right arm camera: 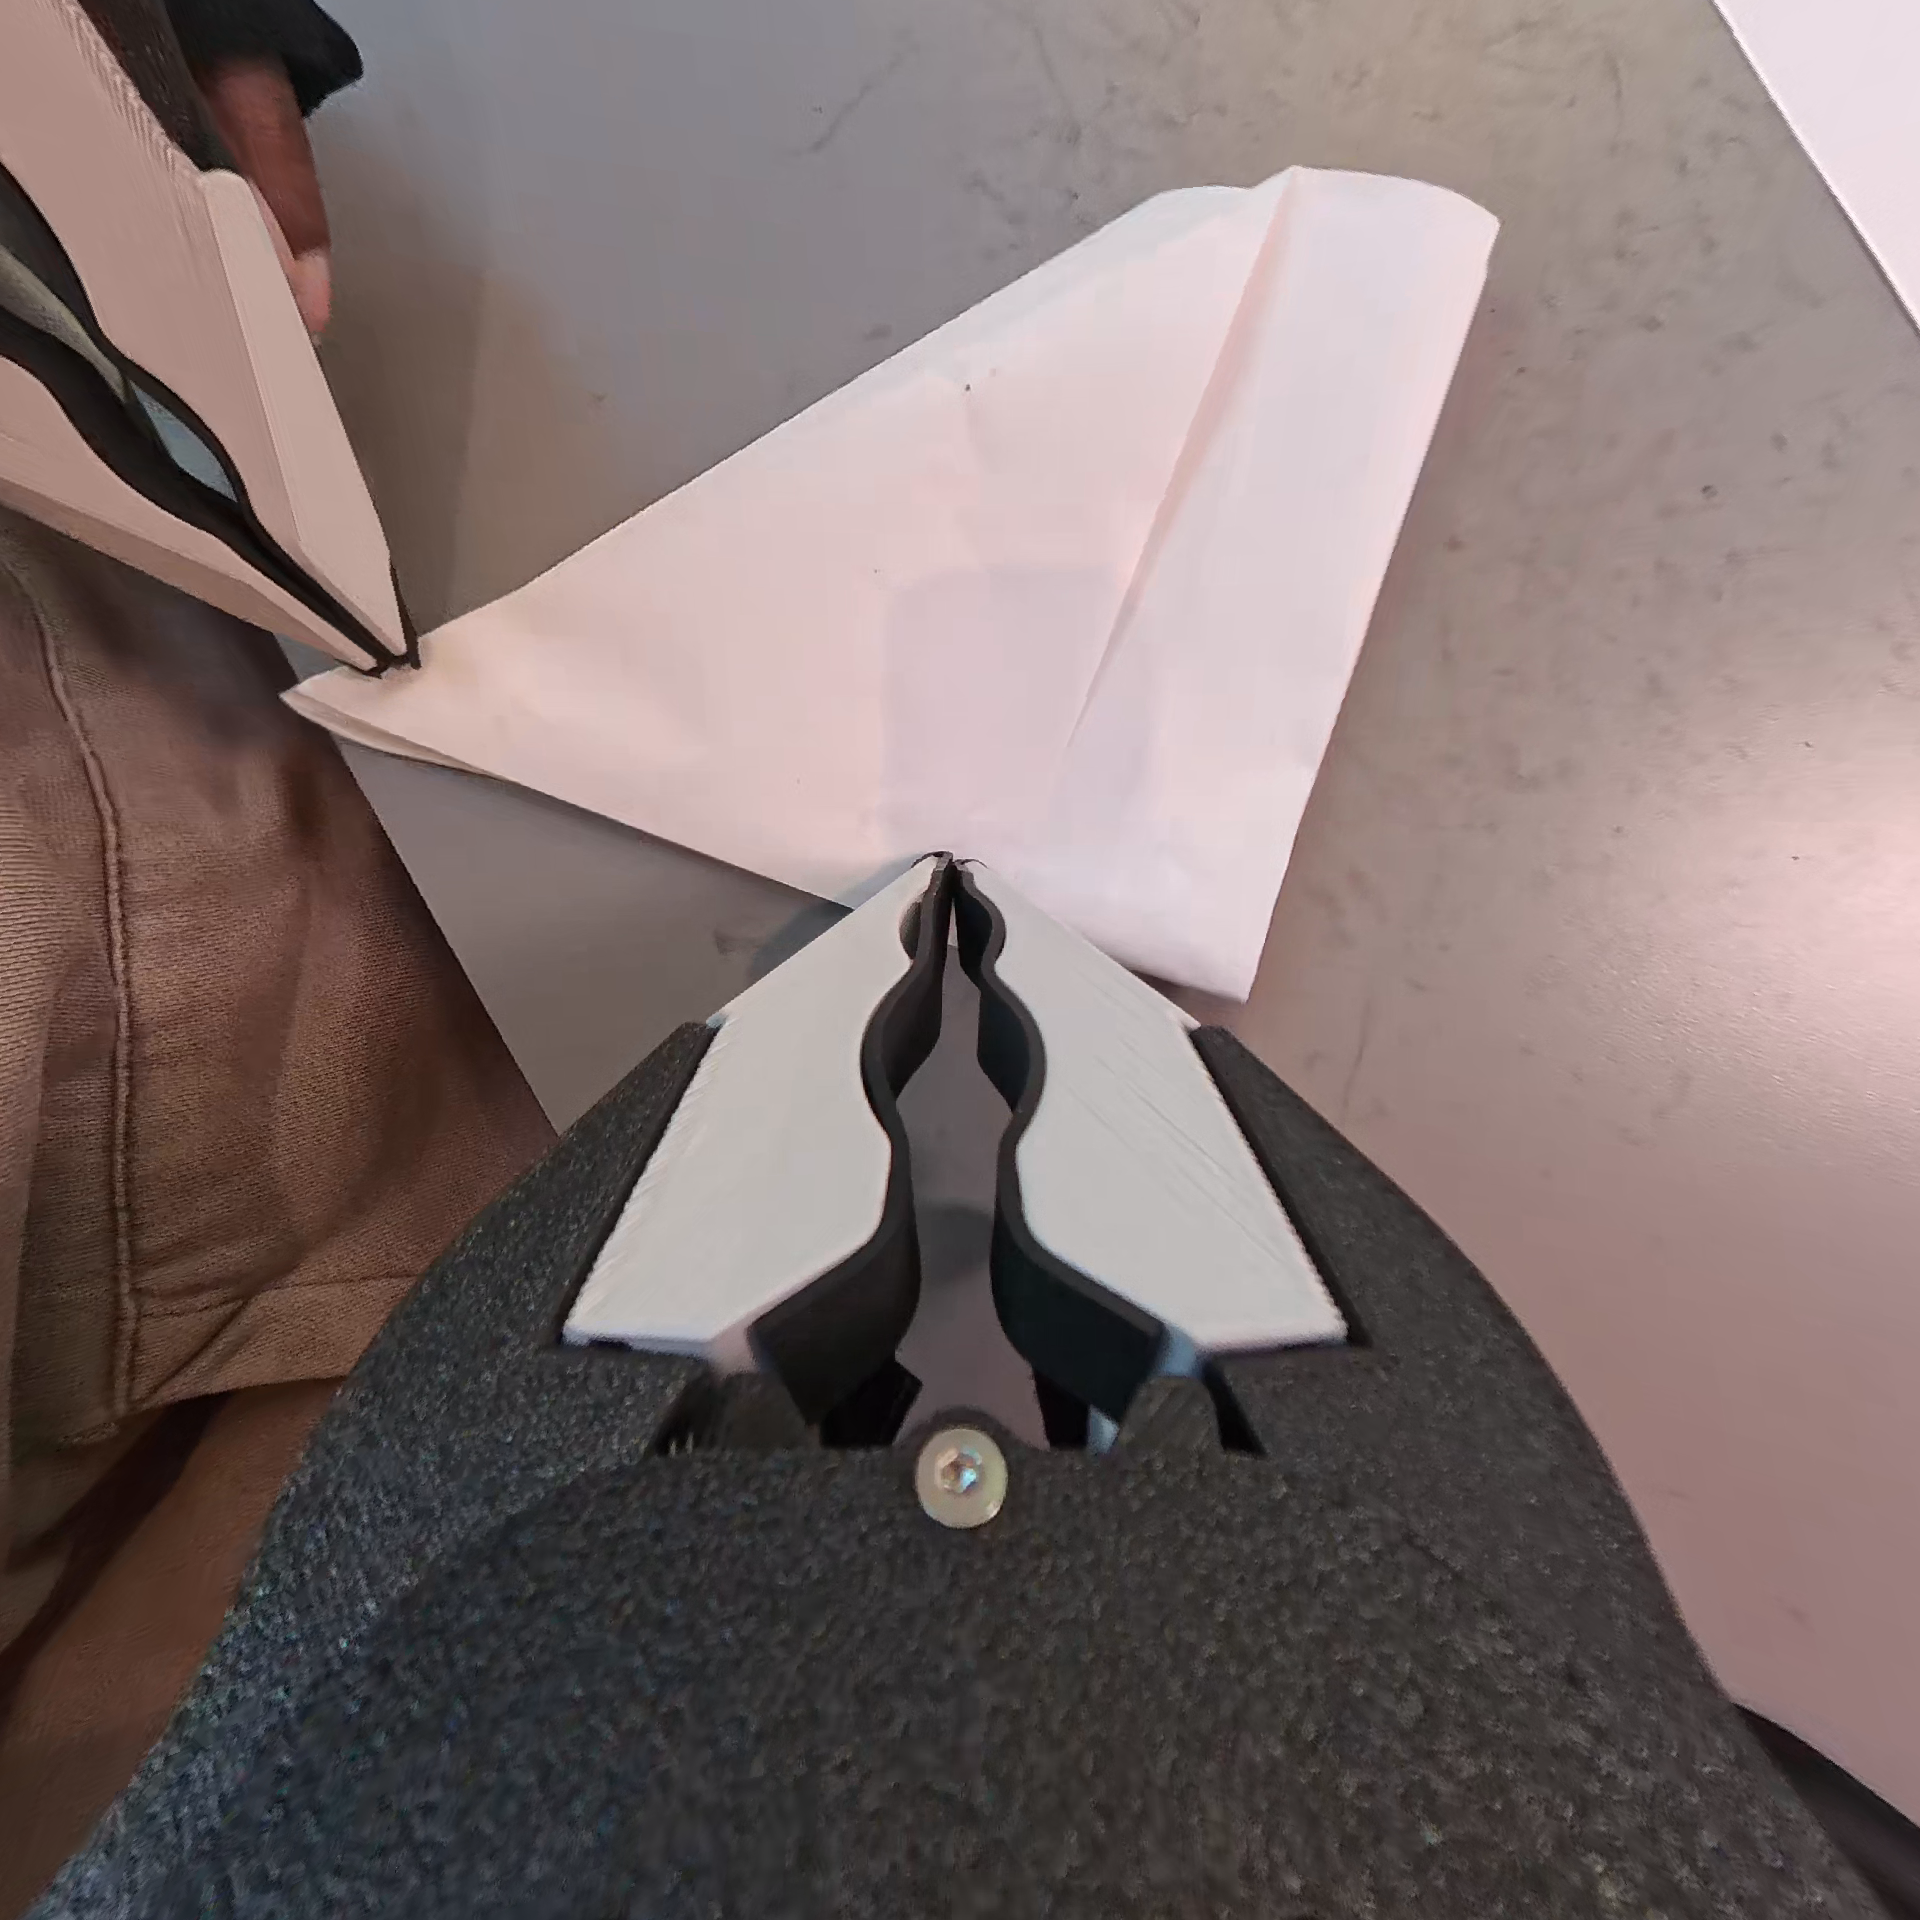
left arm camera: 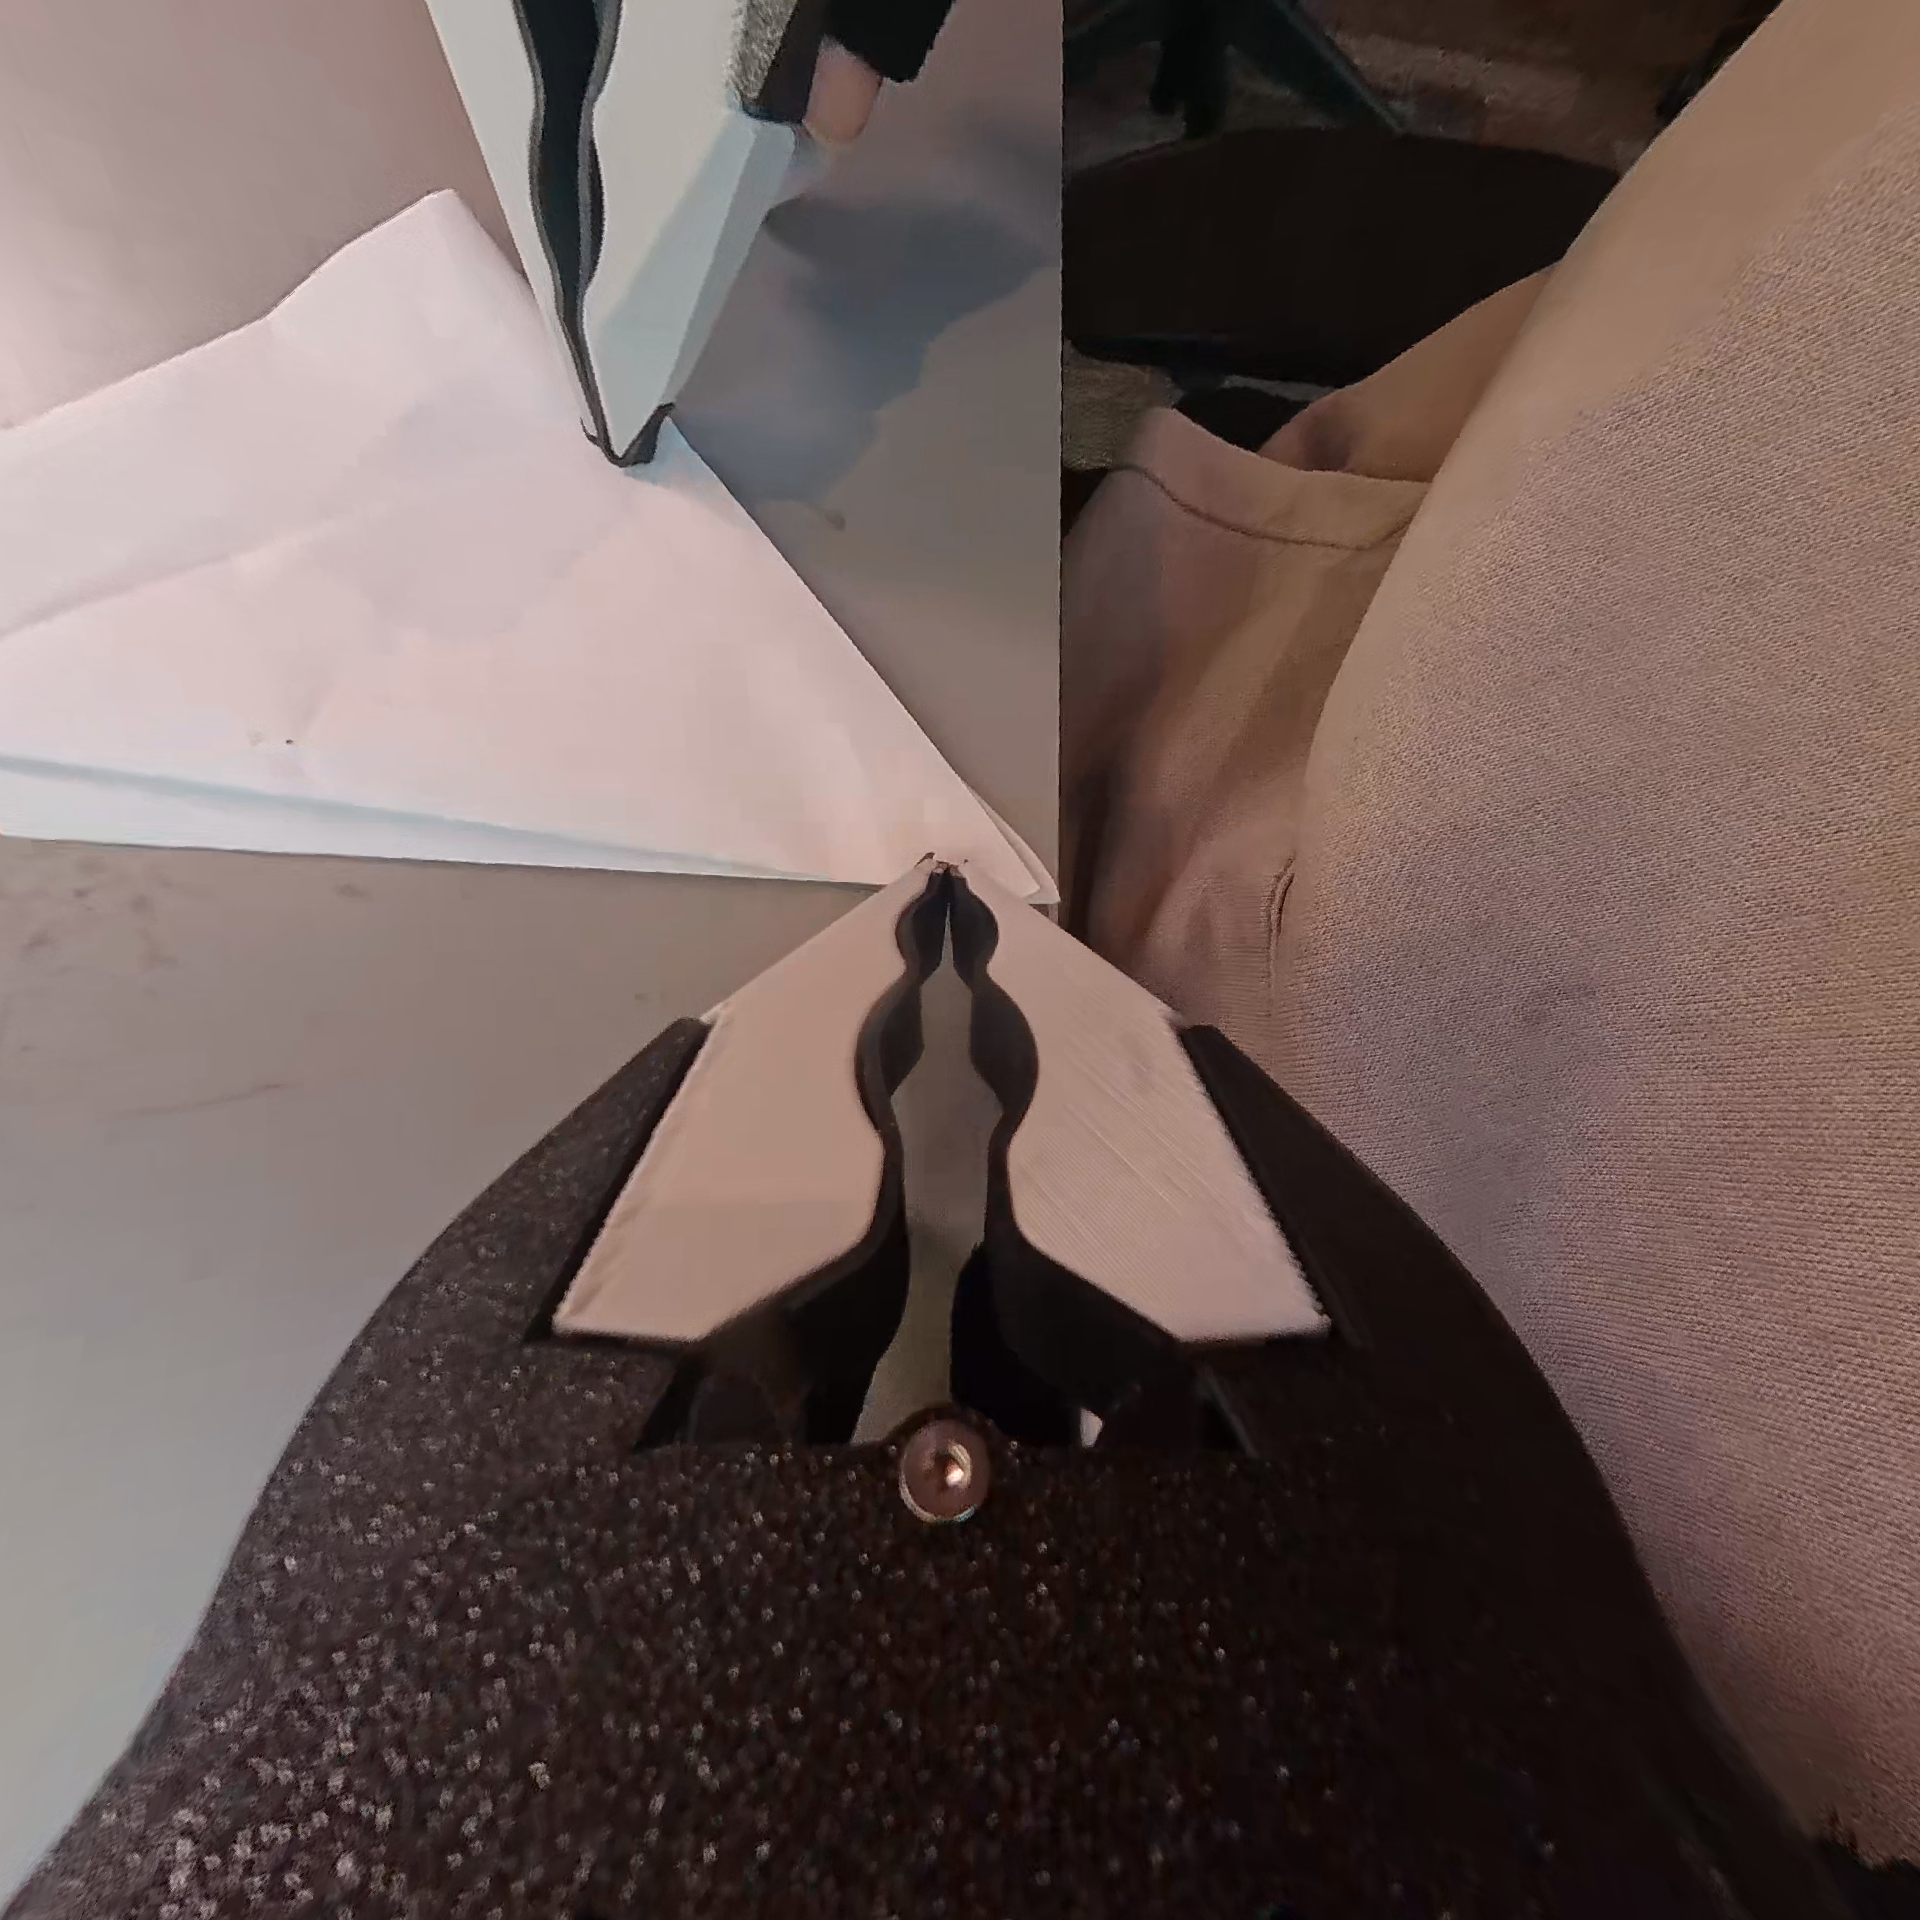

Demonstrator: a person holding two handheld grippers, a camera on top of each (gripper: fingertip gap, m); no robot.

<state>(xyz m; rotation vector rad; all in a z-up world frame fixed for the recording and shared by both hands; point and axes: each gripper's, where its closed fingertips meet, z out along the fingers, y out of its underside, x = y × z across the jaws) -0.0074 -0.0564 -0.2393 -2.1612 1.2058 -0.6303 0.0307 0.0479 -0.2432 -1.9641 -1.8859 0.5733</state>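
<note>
At the table edge in the left wrist view, the left gripper [left arm camera: 943, 883] has its white fingers with wavy black pads pressed together at the tips, pinching the pointed corner of the folded white paper sheet [left arm camera: 416, 623], which lies on the grey tabletop [left arm camera: 312, 1091]. Farther off, the right gripper [left arm camera: 629, 442] clamps the paper's far edge. Beige clothing [left arm camera: 1507, 831] fills the right side.

From the right wrist view, the right gripper [right arm camera: 945, 868] is closed on the paper's [right arm camera: 883, 623] near edge, while the left gripper [right arm camera: 400, 655] grips its corner by the table's edge.
</note>
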